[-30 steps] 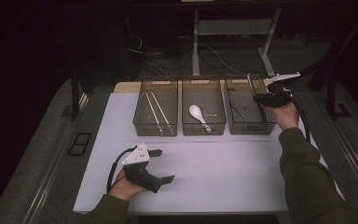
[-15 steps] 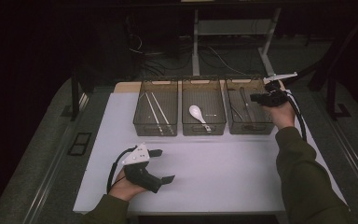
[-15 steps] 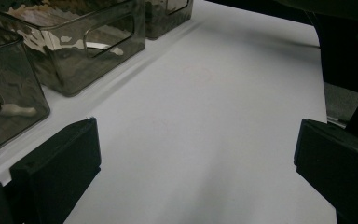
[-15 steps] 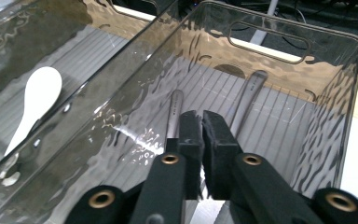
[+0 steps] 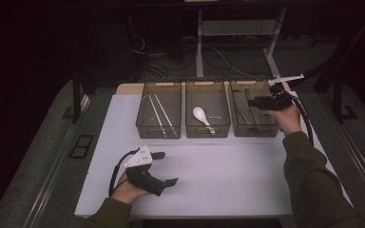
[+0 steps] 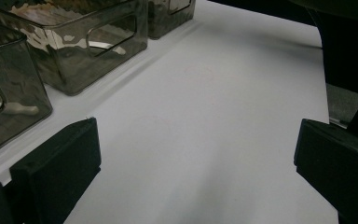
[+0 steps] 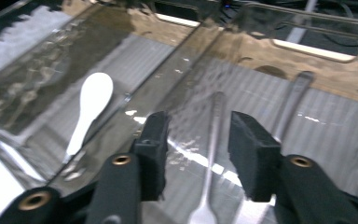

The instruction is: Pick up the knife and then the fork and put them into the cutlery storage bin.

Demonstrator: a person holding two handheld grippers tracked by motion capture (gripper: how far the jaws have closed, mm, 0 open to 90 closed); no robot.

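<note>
My right gripper [image 5: 253, 101] hovers over the right-hand smoky bin [image 5: 256, 130], and its jaws have just been opening. In the right gripper view the right gripper [image 7: 196, 127] stands open. A metal utensil [image 7: 216, 116] lies on the bin floor below the gap, and the pads do not touch it. A second metal utensil [image 7: 294, 91] lies beside it. My left gripper [image 5: 165, 168] rests on the white table [image 5: 228, 190] at the front left. It is open, and the left gripper [image 6: 196, 154] has nothing between its jaws.
The middle bin [image 5: 208, 131] holds a white spoon [image 5: 200, 114], which appears as the white spoon [image 7: 91, 102] in the right gripper view. Two pale sticks [image 5: 157, 114] lie in the left bin [image 5: 158, 133]. A dark floor surrounds the table.
The right gripper has shifted slightly down and left over the right bin. The left hand has stayed where it was.
</note>
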